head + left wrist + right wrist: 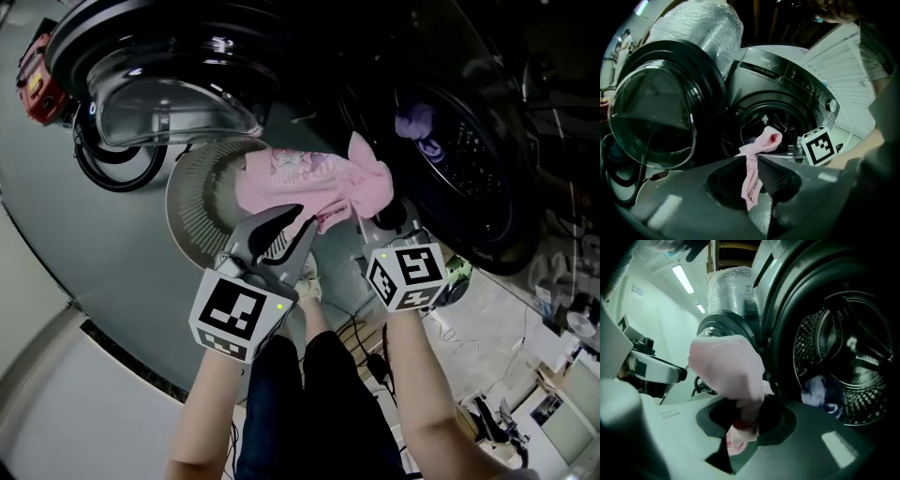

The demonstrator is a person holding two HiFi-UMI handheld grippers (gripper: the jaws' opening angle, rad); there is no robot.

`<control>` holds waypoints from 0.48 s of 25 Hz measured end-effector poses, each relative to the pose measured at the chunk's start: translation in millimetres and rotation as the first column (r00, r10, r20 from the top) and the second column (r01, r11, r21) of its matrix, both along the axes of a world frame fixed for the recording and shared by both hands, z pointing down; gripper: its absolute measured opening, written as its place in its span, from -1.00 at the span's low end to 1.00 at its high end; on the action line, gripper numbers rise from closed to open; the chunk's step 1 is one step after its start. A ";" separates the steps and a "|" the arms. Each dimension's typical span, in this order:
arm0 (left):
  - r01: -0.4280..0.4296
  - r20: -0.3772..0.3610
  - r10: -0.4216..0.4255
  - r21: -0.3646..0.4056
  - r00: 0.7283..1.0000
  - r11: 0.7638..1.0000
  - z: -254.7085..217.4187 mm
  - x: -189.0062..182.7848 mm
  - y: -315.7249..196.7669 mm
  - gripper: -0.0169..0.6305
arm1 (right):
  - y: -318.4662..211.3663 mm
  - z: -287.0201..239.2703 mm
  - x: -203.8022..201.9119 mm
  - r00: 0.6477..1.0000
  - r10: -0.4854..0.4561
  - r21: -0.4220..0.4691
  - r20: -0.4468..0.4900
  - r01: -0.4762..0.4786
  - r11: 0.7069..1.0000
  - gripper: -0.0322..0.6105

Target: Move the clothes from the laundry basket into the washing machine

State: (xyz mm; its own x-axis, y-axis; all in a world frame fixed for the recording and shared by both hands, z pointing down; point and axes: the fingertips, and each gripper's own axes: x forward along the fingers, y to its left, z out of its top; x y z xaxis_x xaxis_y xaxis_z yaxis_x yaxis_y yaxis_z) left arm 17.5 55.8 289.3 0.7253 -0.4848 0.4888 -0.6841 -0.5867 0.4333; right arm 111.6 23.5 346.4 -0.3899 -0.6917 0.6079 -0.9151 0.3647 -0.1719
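A pink garment (300, 178) hangs stretched between both grippers, above the round grey laundry basket (192, 211) and in front of the washing machine's open drum (469, 141). My left gripper (305, 220) is shut on the garment's lower edge, and the cloth (764, 143) runs down between its jaws (751, 161). My right gripper (361, 220) is shut on the garment's other end, where the pink cloth (726, 366) bunches over its jaws (740, 420). A purple and white piece of clothing (417, 122) lies inside the drum (848, 362).
The round glass door (159, 84) stands open at the left of the machine. A black hose loop (112, 164) and a red object (36, 80) lie beyond it. A silver duct (698, 28) rises behind the door. Cables (370, 337) trail on the floor by the person's legs.
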 end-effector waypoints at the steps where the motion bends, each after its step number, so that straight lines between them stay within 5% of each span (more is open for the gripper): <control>1: 0.006 0.006 -0.006 -0.007 1.000 1.000 5.6 -1.6 1.2 -0.75 | -3.9 3.4 12.7 0.999 0.027 0.003 -0.018 -0.027 1.000 -0.48; 4: 0.012 0.016 -0.012 -0.021 1.000 1.000 21.6 -3.9 2.9 -0.94 | -22.5 11.5 49.4 0.994 0.090 0.026 -0.067 -0.088 0.996 -0.48; 12: 0.005 0.023 -0.004 -0.061 1.000 0.998 54.0 -0.3 6.8 -0.94 | -96.2 14.2 144.6 0.930 0.301 0.150 -0.213 -0.274 0.950 -0.48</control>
State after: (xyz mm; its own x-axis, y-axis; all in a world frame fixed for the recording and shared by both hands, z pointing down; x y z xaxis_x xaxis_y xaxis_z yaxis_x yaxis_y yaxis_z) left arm 17.2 62.5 343.3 0.7118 -0.4566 0.5338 -0.6966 -0.5564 0.4529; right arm 256.2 -72.7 360.6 -0.0228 -0.8238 0.5665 -0.9930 0.0846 0.0830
